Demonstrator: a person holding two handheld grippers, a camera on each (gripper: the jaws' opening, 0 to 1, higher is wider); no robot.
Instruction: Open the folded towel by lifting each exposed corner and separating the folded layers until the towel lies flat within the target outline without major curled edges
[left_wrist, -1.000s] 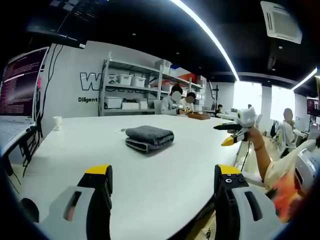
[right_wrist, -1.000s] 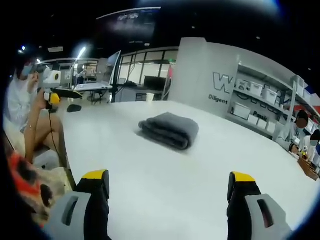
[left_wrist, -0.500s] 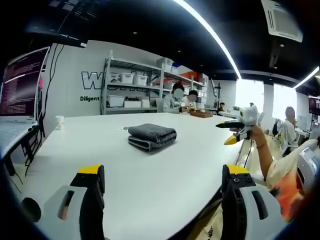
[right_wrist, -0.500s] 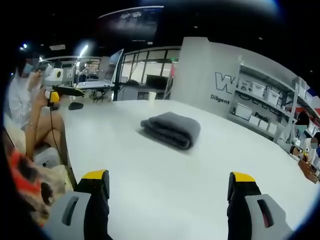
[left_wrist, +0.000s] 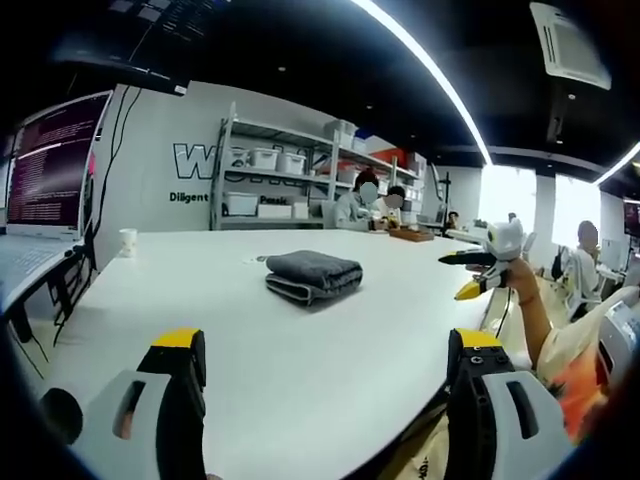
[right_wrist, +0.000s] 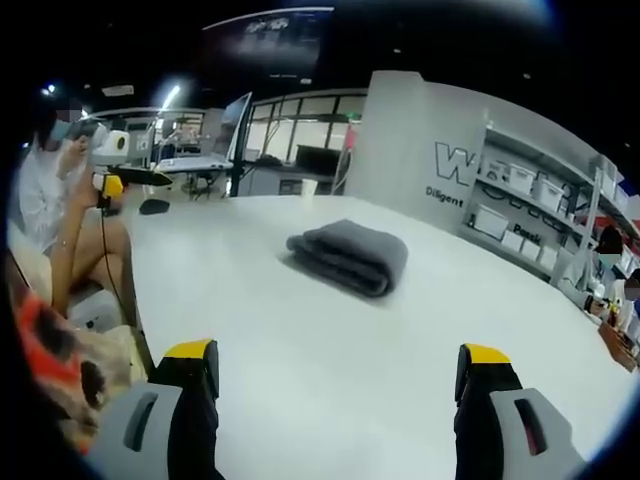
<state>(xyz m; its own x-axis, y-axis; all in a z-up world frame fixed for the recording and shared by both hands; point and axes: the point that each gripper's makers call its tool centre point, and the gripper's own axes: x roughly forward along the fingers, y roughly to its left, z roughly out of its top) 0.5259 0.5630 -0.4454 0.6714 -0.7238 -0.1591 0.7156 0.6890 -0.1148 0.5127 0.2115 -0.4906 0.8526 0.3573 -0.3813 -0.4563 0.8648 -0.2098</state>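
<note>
A dark grey folded towel (left_wrist: 313, 276) lies on the white table (left_wrist: 250, 340), several layers thick with its folds showing at the near side. My left gripper (left_wrist: 328, 345) is open, well short of the towel and near the table's front edge. In the right gripper view the same towel (right_wrist: 348, 256) sits ahead of my right gripper (right_wrist: 337, 352), which is open and holds nothing. The right gripper (left_wrist: 472, 274) also shows off the table's right side, held in a hand. The left gripper (right_wrist: 118, 181) appears at the far left of the right gripper view.
A laptop with a lit screen (left_wrist: 50, 160) stands at the table's left end, a paper cup (left_wrist: 127, 241) behind it. A dark mouse (right_wrist: 153, 207) lies near the table's far corner. Shelving with white bins (left_wrist: 265, 180) lines the wall. People sit at the back (left_wrist: 375, 205).
Both views have shifted slightly with the hands. The left gripper's jaws stand a little wider and lower in view than a second ago. The towel lies as before.
</note>
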